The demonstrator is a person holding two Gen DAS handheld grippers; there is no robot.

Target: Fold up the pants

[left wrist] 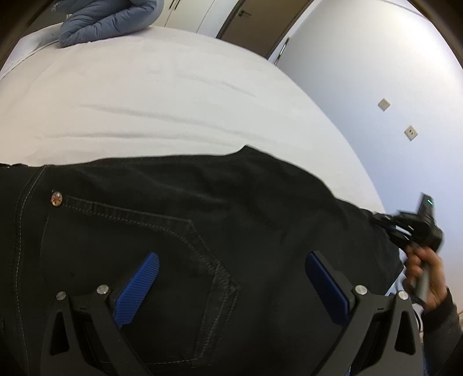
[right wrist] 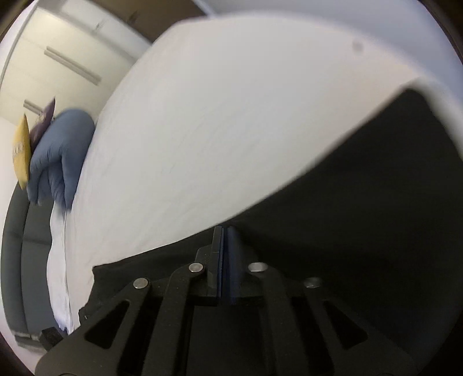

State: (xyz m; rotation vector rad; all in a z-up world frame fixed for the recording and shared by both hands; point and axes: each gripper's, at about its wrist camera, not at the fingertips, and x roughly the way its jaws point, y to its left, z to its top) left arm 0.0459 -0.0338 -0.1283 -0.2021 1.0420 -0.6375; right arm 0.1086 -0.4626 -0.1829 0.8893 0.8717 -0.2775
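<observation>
Black denim pants [left wrist: 202, 219] lie on a white bed, back pocket and a copper rivet facing up. My left gripper [left wrist: 231, 266] is open just above the pocket, its blue pads [left wrist: 139, 286] spread wide and empty. My right gripper [left wrist: 416, 228] shows at the pants' right end, held by a hand. In the right wrist view the right gripper [right wrist: 223, 231] is shut, its blue pads pressed together over the black pants [right wrist: 361, 202]; whether cloth is between them I cannot tell.
The white bed sheet [left wrist: 162, 95] stretches beyond the pants. A blue quilted blanket [left wrist: 107, 20] lies at the far end, also in the right wrist view [right wrist: 60, 153] beside a yellow cushion [right wrist: 21, 150]. A wall [left wrist: 376, 86] borders the bed's right edge.
</observation>
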